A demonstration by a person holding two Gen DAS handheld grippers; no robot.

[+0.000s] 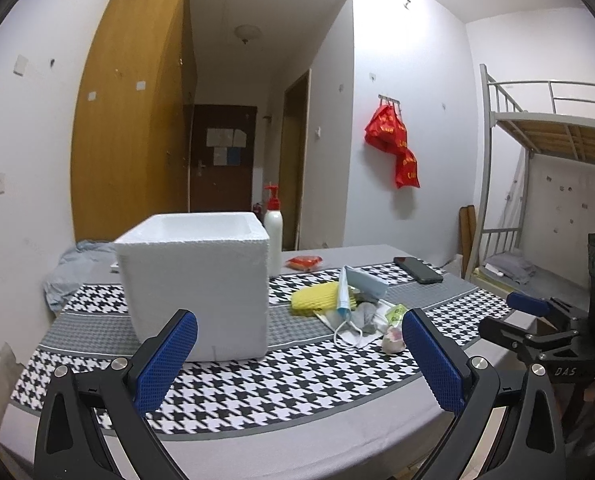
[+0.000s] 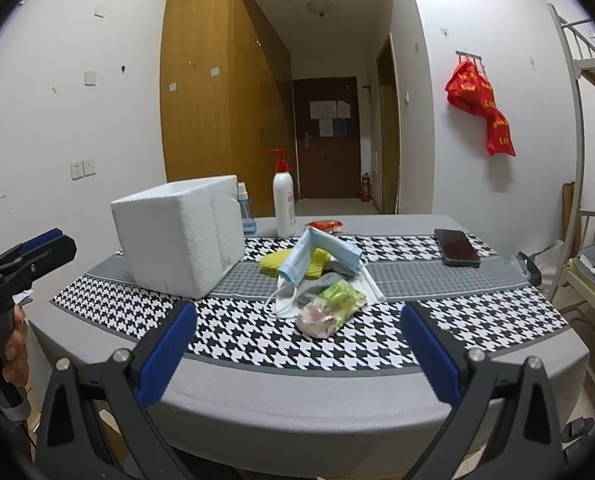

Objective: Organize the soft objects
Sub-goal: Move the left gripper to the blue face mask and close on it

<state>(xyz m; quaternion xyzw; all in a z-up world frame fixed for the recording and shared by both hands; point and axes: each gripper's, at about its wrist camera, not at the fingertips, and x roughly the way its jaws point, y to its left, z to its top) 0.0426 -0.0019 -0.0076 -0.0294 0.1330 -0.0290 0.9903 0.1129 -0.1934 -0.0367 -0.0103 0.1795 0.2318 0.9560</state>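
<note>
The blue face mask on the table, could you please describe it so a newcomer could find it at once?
Start at the white foam box on the houndstooth table. Right of it lies a pile of soft things. The blue face mask tops that pile, folded like a tent over the yellow foam net, the only pale blue piece.

"DAS" is printed on the right claw (image 1: 523, 312).

Foam box (image 2: 179, 236) sits left-centre of frame on the bench (image 2: 337, 392). Pile of soft items (image 2: 321, 280) just right of it, mid-frame: face mask (image 2: 317, 256) on top, sponge (image 2: 275, 262) behind, packet (image 2: 329, 308) at the front, nearest cam. Pump bottle (image 2: 284, 204) & spray bottle (image 2: 246, 210) stand behind box, upper centre. Phone (image 2: 456, 247) lies right of pile, well apart. Snack pack (image 2: 324, 225) behind pile, near pump bottle.
</note>
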